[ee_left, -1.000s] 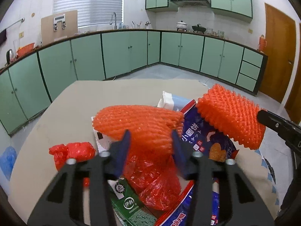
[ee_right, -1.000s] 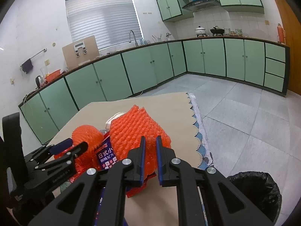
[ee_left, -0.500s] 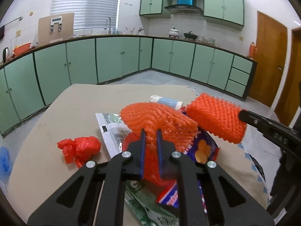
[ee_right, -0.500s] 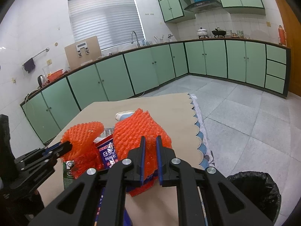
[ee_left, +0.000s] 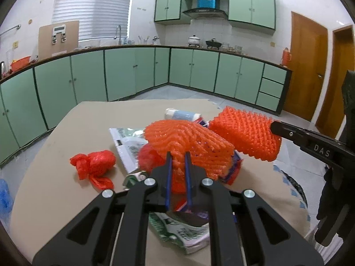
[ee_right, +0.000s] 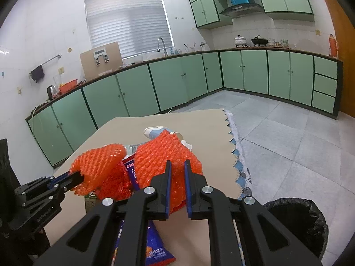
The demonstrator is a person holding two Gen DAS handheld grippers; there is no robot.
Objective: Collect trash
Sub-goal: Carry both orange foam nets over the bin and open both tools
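Note:
Two orange foam nets are held above a pile of trash on the tan table [ee_left: 88, 122]. My left gripper [ee_left: 177, 161] is shut on the nearer, flatter net [ee_left: 188, 139], which hangs just over the pile. My right gripper [ee_right: 177, 166] is shut on the second, blockier net [ee_right: 162, 153]. From the left wrist view that second net [ee_left: 246, 135] shows at the right, pinched by the right gripper's fingertips [ee_left: 277, 129]. From the right wrist view the left gripper [ee_right: 75, 177] holds its net [ee_right: 97, 161] at the left.
On the table lie a knotted red plastic bag [ee_left: 95, 164], a white printed wrapper [ee_left: 126, 141], a white and blue pack [ee_left: 182, 114], a green carton [ee_left: 177, 228] and a blue snack bag [ee_right: 153, 250]. A black-lined trash bin [ee_right: 295, 221] stands on the floor at the table's right edge.
The left gripper, open around its foam net a second ago, has shut on it and lifted it off the pile. The right gripper keeps its net and has risen slightly.

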